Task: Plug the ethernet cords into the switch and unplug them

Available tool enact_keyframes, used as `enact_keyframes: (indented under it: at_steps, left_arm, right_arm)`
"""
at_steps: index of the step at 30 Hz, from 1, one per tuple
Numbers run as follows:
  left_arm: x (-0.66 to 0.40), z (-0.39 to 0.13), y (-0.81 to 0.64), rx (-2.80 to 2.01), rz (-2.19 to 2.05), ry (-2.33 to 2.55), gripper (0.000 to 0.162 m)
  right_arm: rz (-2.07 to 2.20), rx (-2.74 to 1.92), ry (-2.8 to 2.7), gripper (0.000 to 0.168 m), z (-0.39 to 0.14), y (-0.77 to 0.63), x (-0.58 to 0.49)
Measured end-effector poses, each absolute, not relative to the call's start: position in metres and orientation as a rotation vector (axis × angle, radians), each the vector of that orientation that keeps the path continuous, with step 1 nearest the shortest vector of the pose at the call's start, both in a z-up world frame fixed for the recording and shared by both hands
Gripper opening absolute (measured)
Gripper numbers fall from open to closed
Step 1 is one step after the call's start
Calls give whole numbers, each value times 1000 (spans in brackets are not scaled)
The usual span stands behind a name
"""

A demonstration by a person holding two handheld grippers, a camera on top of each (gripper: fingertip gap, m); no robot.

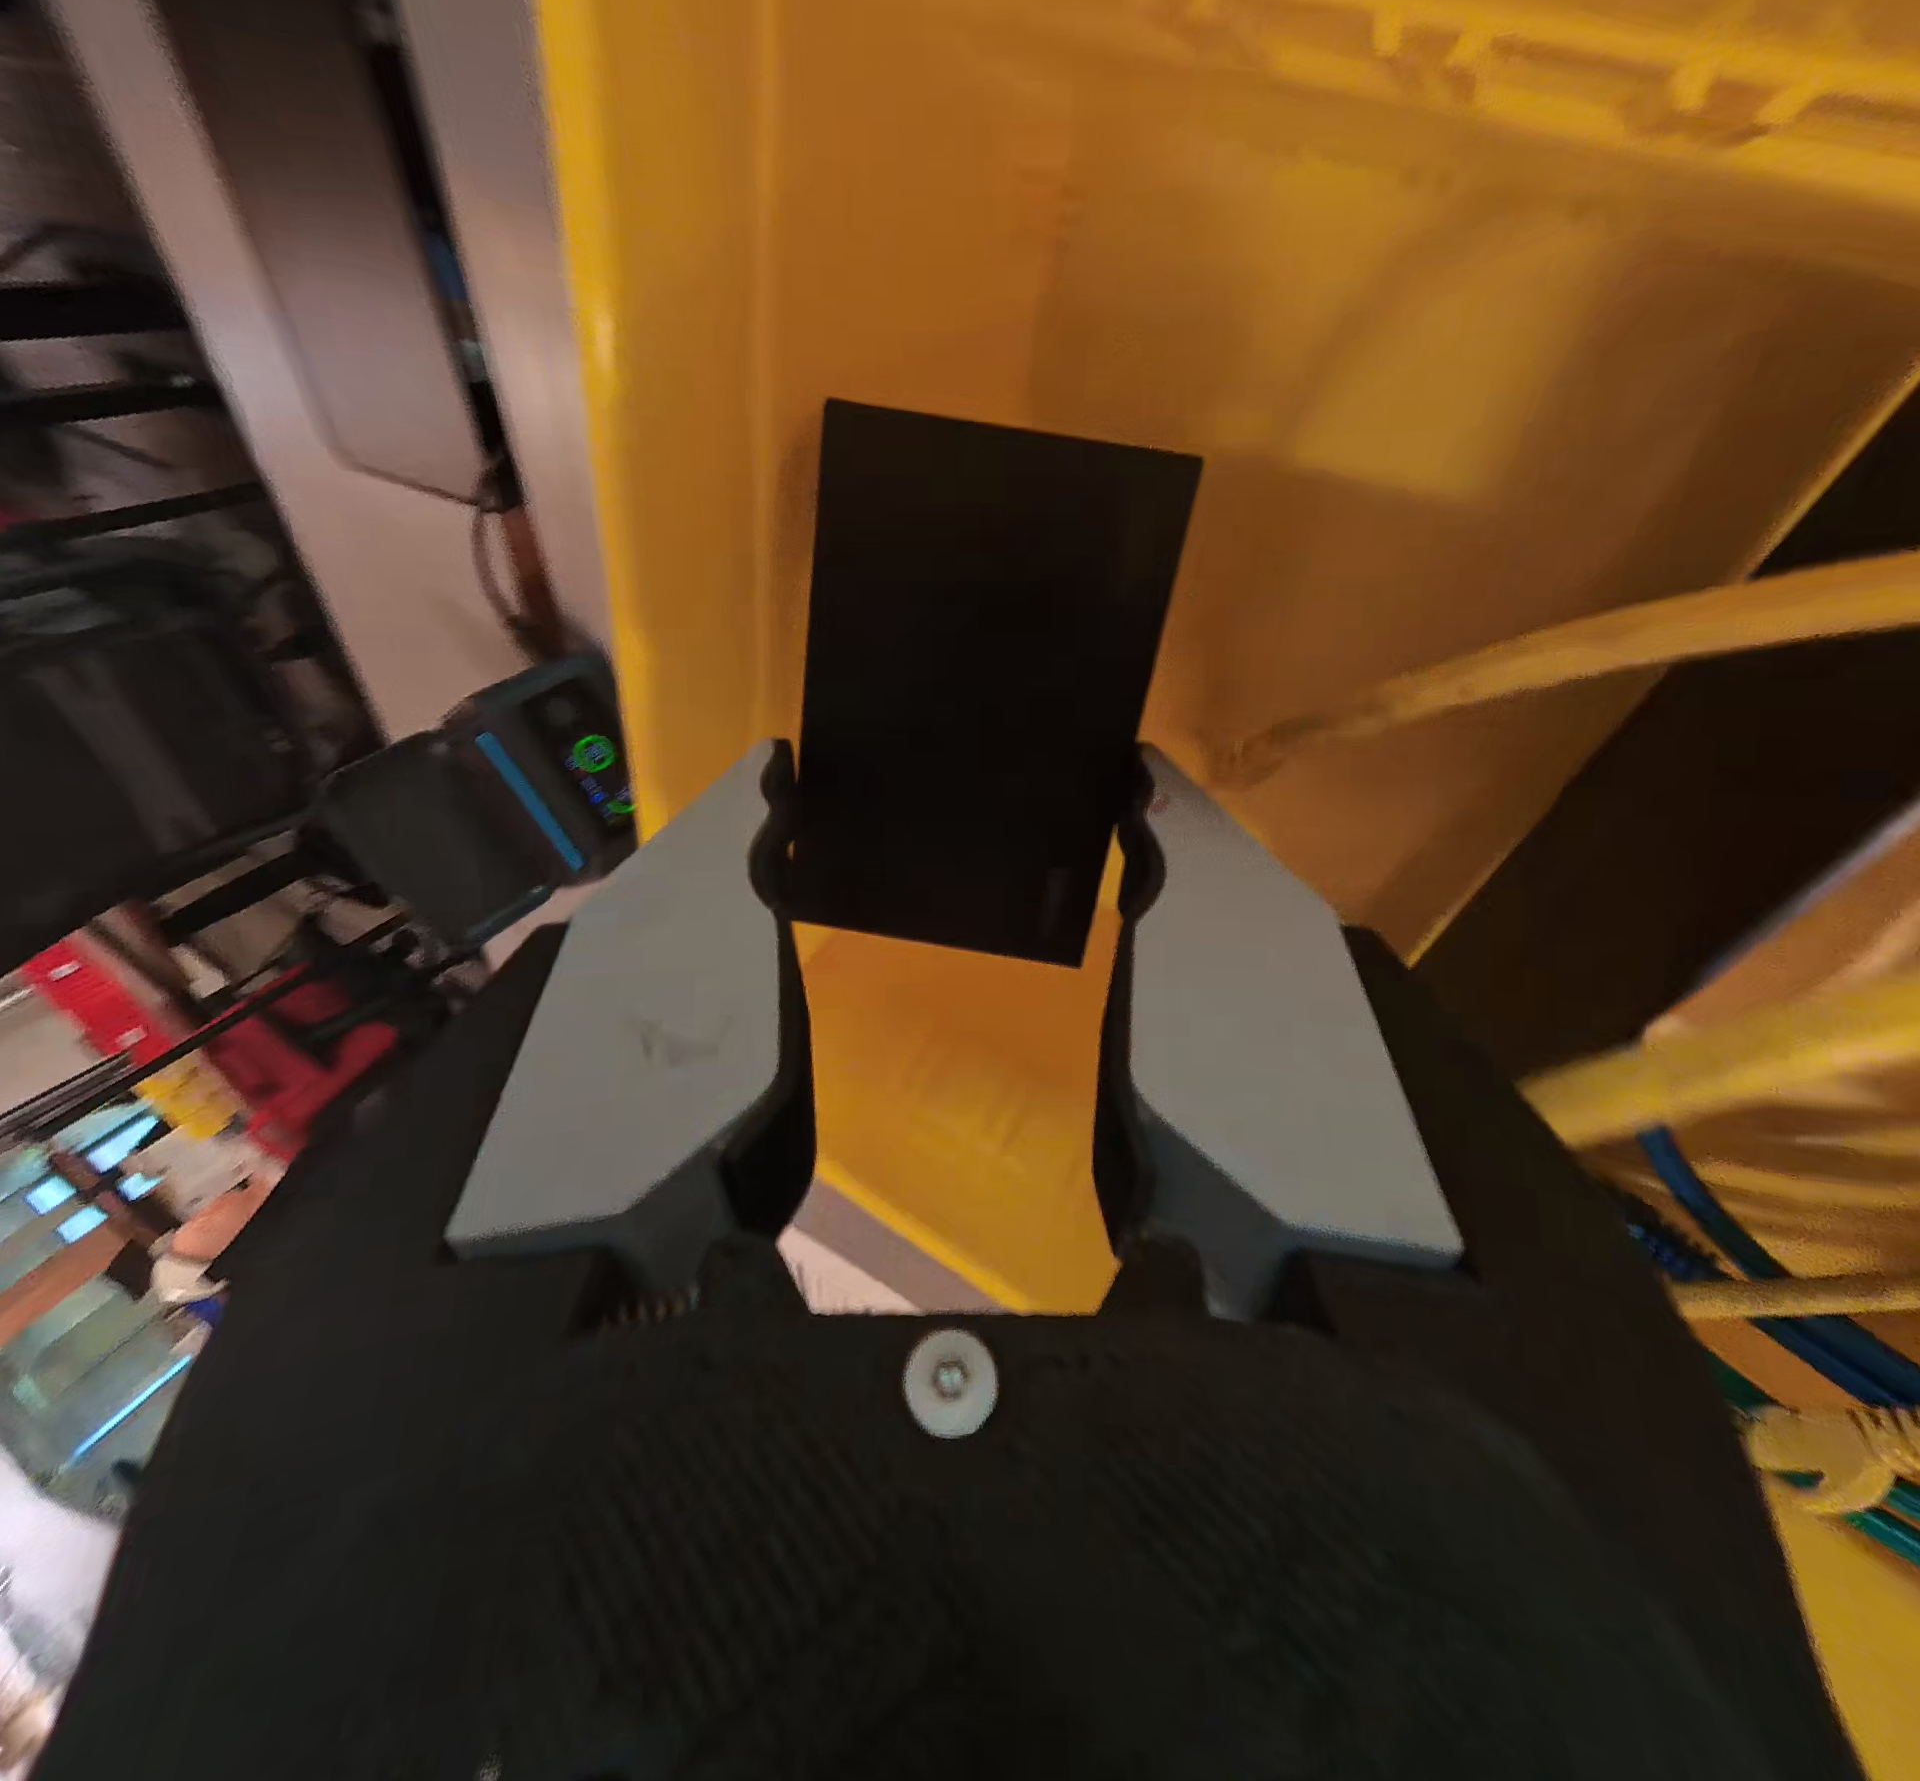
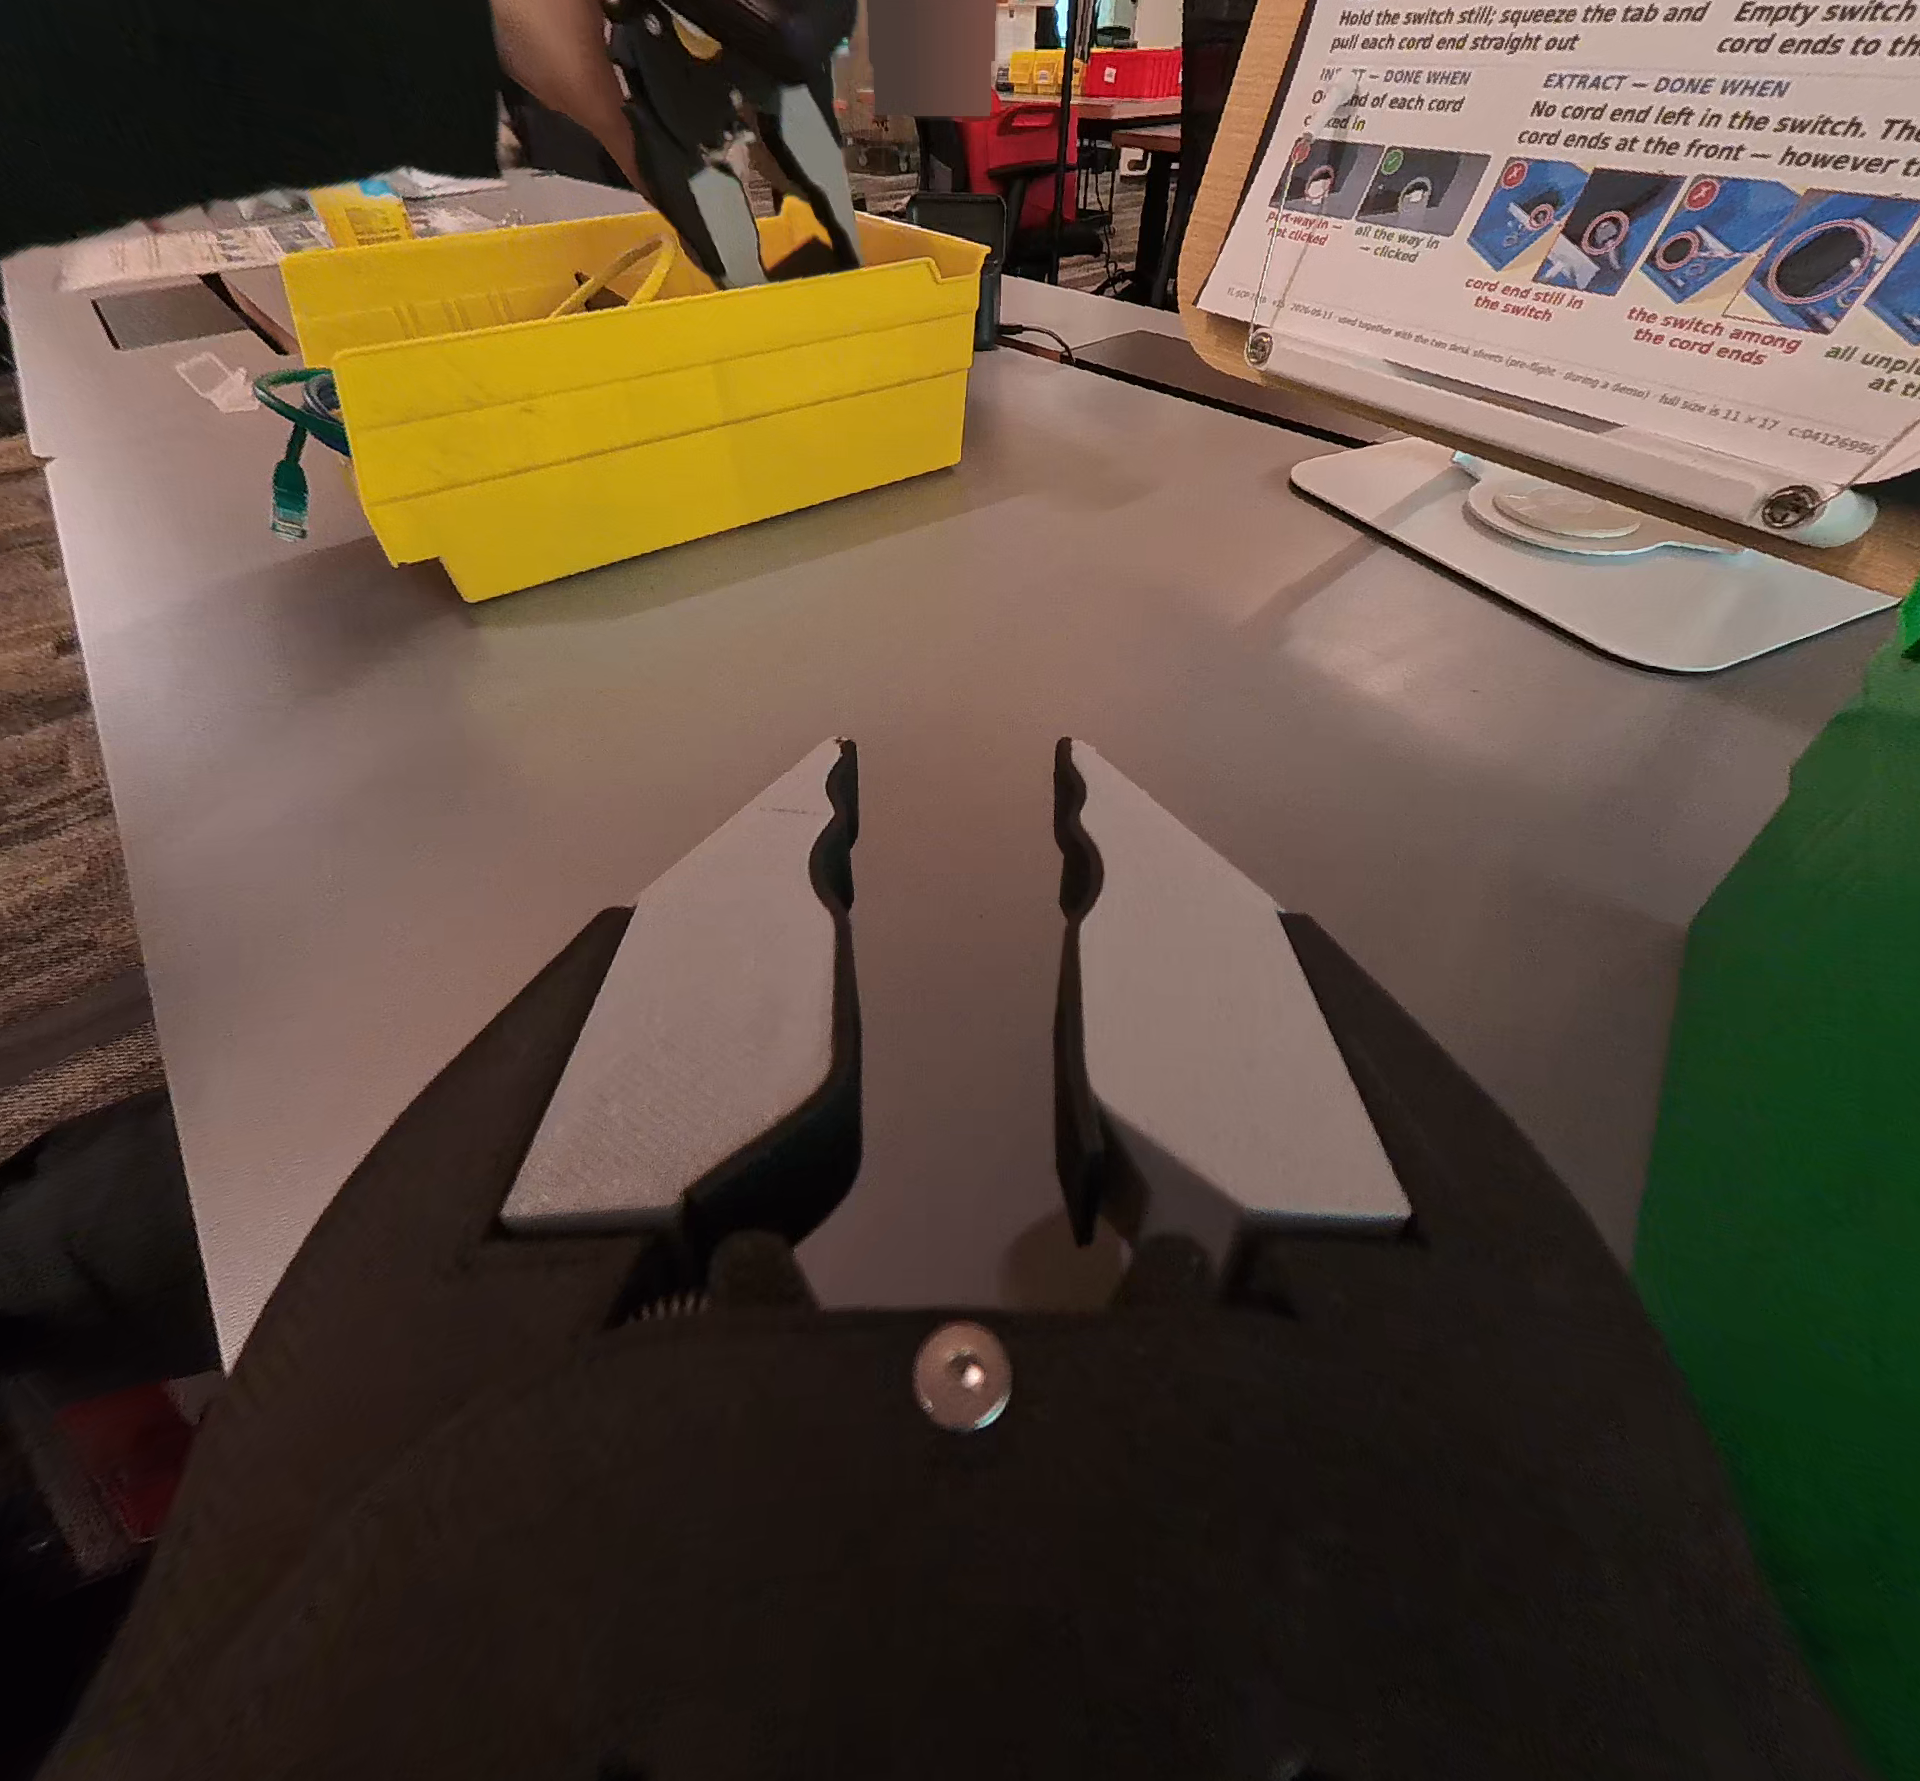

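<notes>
Left gripper (image 1: 951,827): clamped on the black switch (image 1: 987,682), inside the yellow bin (image 2: 665,401).
Right gripper (image 2: 956,822): parted, holding nothing, over the table (image 2: 935,651).
Cords: yellow (image 1: 1558,661) in bin; green (image 2: 291,474) hanging outside.

One bin (image 2: 665,422), two claws (image 2: 954,827)

right gripper (image 2: 956,827) open over grey table (image 2: 623,744); left gripper (image 2: 790,261) dips into yellow bin (image 2: 665,422) beyond, green cord (image 2: 291,474) hanging beside bin.
</notes>
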State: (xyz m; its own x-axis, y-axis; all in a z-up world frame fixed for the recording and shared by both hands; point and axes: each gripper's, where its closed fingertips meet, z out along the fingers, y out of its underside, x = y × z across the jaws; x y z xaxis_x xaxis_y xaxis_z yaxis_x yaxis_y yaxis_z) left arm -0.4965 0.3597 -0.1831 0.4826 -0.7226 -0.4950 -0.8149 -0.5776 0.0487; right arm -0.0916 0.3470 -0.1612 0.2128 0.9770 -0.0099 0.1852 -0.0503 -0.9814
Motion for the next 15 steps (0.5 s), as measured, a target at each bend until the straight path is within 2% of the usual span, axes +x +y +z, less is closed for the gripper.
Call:
enact_keyframes:
  at_steps: [7, 10, 13, 15]
  left_arm:
    - [-510, -109, 352, -2187, 1340, 1340, 61]
    - [-497, -56, 354, -1893, 1589, 1239, 61]
    - [-467, -1, 345, -1605, 1707, 1056, 61]
    - [-439, 13, 337, -1535, 1651, 994, 61]
  right_arm:
    - [950, -1451, -1169, 33, -161, 347, -91]
    - [934, -1442, -1169, 32, -160, 347, -91]
    - [923, -1438, -1166, 33, -160, 347, -91]
    - [921, -1434, -1163, 32, -159, 347, -91]
